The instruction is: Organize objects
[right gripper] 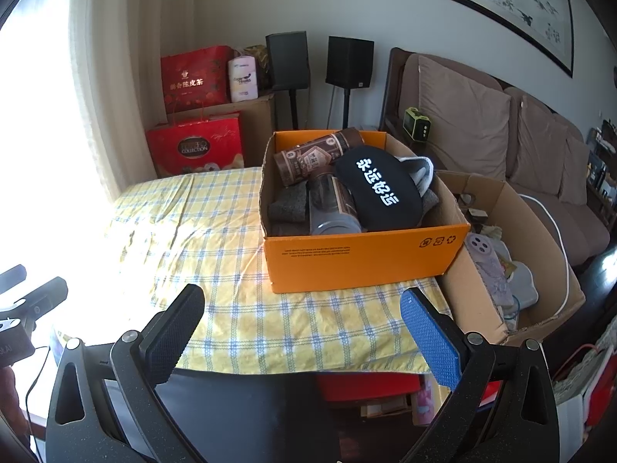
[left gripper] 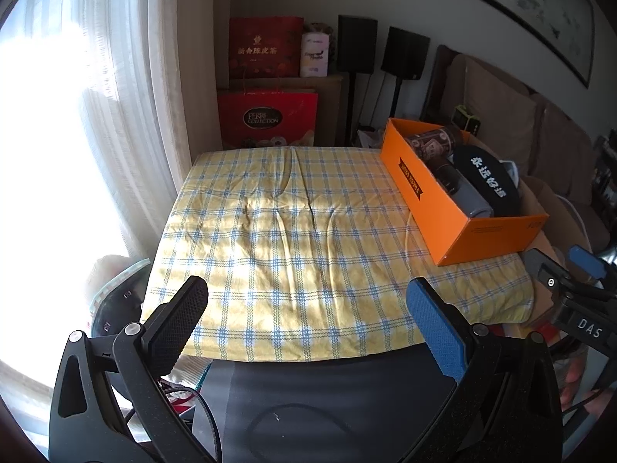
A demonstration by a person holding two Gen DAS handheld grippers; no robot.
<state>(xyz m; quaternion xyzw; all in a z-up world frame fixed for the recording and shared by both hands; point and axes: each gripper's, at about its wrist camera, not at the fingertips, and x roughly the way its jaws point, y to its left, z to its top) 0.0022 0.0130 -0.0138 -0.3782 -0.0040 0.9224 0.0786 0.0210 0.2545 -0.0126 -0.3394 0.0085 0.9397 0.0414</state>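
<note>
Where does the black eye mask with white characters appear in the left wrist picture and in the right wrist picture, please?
Left wrist view: the black eye mask lies at the right, in the near half of the orange box.
Right wrist view: the mask lies a little right of centre, on top of the things in the orange box.
Shared landmark: the yellow checked cloth under the box.

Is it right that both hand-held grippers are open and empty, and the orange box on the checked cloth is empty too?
Not quite. The orange box is not empty: the right wrist view shows a brown canister, a black pouch with white lettering and more inside. The left hand-held gripper and right hand-held gripper are open and empty.
</note>
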